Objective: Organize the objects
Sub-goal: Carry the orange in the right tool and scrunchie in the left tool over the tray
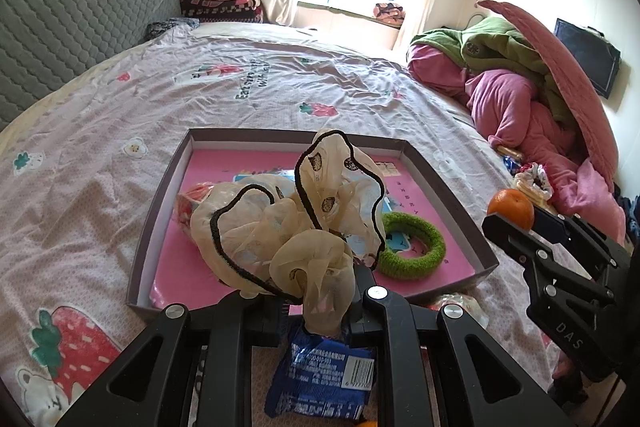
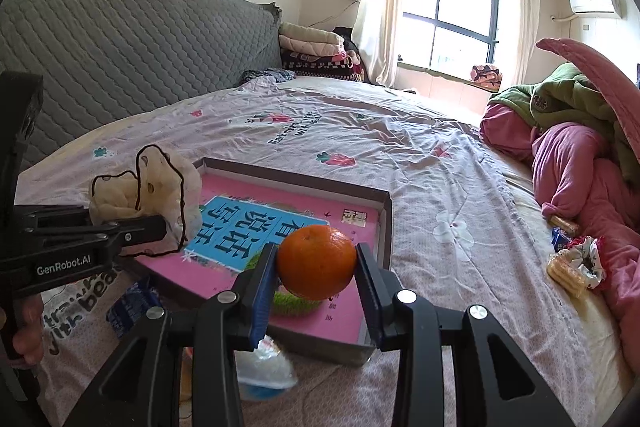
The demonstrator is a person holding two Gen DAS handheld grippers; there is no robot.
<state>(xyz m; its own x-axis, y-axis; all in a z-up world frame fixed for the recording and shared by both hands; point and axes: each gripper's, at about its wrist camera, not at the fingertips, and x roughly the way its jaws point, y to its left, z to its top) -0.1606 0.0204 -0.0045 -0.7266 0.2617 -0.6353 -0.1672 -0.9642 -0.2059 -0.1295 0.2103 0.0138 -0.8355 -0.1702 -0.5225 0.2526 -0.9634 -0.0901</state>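
A shallow grey box (image 1: 440, 183) with a pink book in it lies on the bed; it also shows in the right wrist view (image 2: 384, 211). A green ring scrunchie (image 1: 416, 247) lies inside it. My left gripper (image 1: 316, 311) is shut on a cream scrunchie with black trim (image 1: 288, 223) and holds it above the box's near edge; it shows at the left in the right wrist view (image 2: 144, 195). My right gripper (image 2: 316, 267) is shut on an orange (image 2: 316, 267) above the box's near right part; the orange also shows in the left wrist view (image 1: 510, 207).
A blue snack packet (image 1: 324, 375) lies on the bed under the left gripper. A clear plastic packet (image 2: 264, 367) lies by the box's front. Biscuits and a patterned scrunchie (image 2: 580, 263) lie at the right by a pile of pink and green bedding (image 2: 580, 147).
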